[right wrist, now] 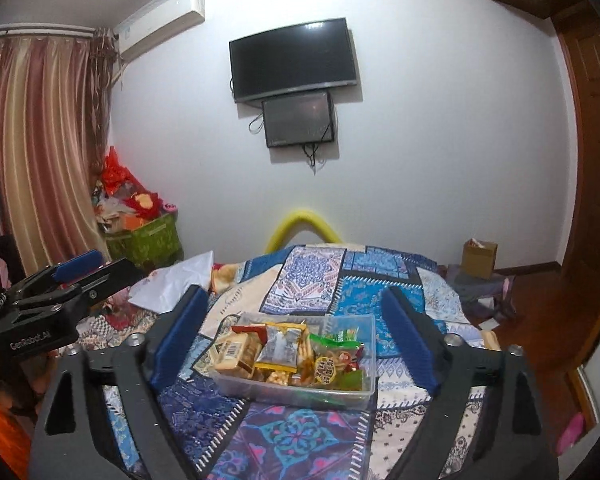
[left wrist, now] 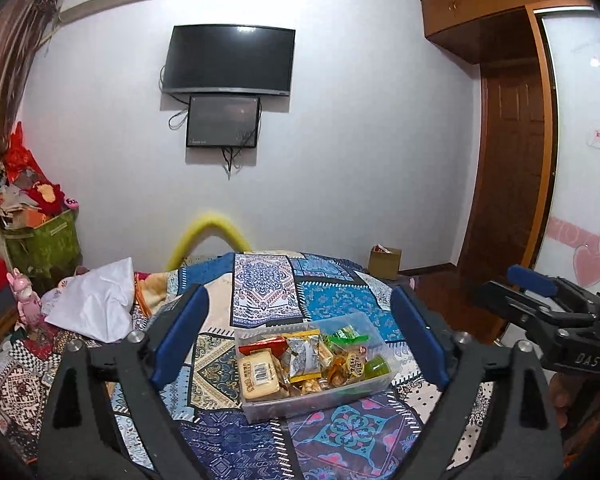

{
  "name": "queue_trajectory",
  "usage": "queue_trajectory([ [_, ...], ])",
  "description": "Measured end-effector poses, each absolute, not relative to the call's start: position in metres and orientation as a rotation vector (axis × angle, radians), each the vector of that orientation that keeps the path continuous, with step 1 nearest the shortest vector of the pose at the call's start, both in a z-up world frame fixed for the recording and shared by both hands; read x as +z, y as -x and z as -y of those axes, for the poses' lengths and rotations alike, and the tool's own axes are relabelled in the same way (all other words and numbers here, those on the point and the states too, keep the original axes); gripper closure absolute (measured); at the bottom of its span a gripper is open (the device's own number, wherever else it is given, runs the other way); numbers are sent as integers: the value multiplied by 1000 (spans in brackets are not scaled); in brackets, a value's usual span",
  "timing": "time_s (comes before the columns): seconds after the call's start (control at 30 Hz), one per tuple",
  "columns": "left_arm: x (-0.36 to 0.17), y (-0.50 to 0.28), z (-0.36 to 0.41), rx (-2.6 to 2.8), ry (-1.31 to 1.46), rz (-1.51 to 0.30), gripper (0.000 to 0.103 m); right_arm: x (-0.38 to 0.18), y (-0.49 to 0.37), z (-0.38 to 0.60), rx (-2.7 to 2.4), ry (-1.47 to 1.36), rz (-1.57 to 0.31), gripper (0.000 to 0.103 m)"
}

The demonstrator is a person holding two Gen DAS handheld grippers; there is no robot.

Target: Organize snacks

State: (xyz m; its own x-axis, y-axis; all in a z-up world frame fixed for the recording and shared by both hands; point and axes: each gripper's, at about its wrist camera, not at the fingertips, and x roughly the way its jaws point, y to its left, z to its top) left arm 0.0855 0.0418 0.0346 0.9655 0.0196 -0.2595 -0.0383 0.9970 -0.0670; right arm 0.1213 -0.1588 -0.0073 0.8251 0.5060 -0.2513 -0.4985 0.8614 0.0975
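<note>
A clear plastic box (left wrist: 374, 386) full of wrapped snacks sits on the patterned patchwork bedspread (left wrist: 268, 284); it also shows in the right wrist view (right wrist: 370, 340). Inside lie a tan biscuit pack with a barcode (left wrist: 259, 374), a silver packet (left wrist: 303, 356), green wrappers (left wrist: 346, 335) and a green jelly cup (left wrist: 376, 367). My left gripper (left wrist: 300, 340) is open and empty, held above and before the box. My right gripper (right wrist: 296, 330) is open and empty, likewise above the box. Each gripper shows at the edge of the other's view, the right (left wrist: 540, 292) and the left (right wrist: 60, 276).
White cloth (left wrist: 96, 304) lies on the bed's left side beside a pink toy (left wrist: 26, 296). A green bin of clutter (left wrist: 44, 240) stands in the left corner. A cardboard box (left wrist: 385, 262) sits on the wooden floor by the wardrobe. A yellow foam arch (left wrist: 210, 232) stands behind the bed.
</note>
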Motion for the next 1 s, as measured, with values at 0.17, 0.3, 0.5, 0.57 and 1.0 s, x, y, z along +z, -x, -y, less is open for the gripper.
queue_trajectory([
  [0.17, 33, -79, -40, 34, 63, -257, 5, -7, -113, 162, 527, -36, -255, 0],
  [0.3, 32, -75, -39, 34, 56, -259, 5, -8, -109, 161, 525, -23, -252, 0],
  [0.5, 30, -72, -36, 29, 51, -264, 4, -11, -108, 164, 530, -33, -260, 0],
  [0.57, 31, -72, -36, 29, 48, -266, 4, -12, -106, 164, 531, -33, -262, 0],
  [1.0, 28, -75, -35, 19, 54, -279, 4, -14, -104, 164, 536, -30, -266, 0],
])
